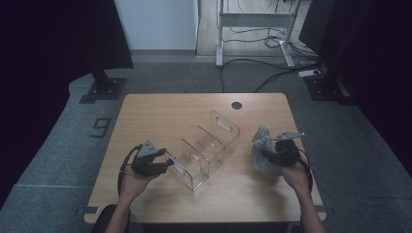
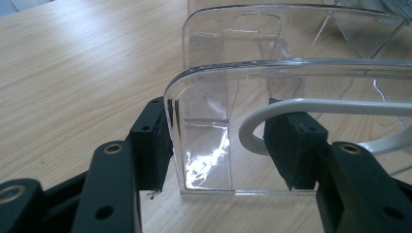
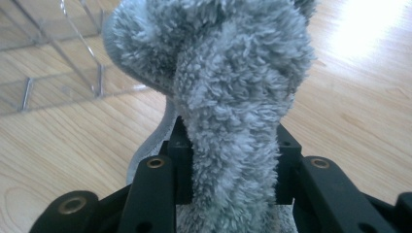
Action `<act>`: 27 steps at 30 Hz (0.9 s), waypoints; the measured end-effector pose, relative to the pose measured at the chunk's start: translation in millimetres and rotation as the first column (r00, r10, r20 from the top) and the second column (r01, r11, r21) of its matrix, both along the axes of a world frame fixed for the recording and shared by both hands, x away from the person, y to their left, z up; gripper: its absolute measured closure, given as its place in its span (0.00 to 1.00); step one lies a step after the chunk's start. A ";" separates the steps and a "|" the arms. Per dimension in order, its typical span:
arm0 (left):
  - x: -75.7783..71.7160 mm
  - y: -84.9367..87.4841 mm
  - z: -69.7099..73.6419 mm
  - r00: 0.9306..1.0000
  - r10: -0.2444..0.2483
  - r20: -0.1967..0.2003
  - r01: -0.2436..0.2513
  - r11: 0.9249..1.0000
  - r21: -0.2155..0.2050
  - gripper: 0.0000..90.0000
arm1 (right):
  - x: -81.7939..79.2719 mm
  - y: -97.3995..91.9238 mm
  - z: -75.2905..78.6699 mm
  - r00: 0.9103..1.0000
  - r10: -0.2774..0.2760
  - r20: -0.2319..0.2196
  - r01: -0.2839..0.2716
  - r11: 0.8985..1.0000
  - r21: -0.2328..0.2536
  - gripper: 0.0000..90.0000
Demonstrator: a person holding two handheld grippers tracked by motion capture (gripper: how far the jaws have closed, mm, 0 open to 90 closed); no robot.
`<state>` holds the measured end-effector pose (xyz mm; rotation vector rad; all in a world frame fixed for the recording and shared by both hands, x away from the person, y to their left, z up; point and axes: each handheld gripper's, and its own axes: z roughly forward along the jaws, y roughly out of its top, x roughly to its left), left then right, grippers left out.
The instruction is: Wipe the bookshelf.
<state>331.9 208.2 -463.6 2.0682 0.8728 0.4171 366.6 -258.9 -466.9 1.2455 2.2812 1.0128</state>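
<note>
High view: a clear acrylic organiser with several dividers stands at the middle of the wooden bench; the left gripper meets the organiser's near-left end wall, and to the organiser's right the right gripper holds a grey fluffy cloth just clear of the organiser. Left gripper view: the jaws are clamped on the organiser's end wall, one outside it and one seen through the clear plastic inside. Right gripper view: the jaws are clenched on a bunched fold of the cloth, with the organiser behind it at the upper left.
</note>
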 end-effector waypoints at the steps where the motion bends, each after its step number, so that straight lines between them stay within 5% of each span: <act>1: -0.5 0.6 -0.1 1.000 -0.003 0.001 0.003 1.000 -0.001 0.50 | 1.2 1.6 0.8 1.000 0.003 0.001 -0.003 1.000 0.005 0.69; 15: -1.9 1.5 0.0 1.000 -0.019 -0.001 0.019 1.000 -0.001 0.50 | 23.5 41.0 5.8 0.997 0.073 0.028 -0.073 0.997 0.001 0.69; 27: -1.7 0.2 0.5 1.000 -0.021 -0.001 0.021 1.000 0.004 0.50 | 24.4 64.3 4.4 0.991 0.130 0.040 -0.129 0.991 -0.018 0.72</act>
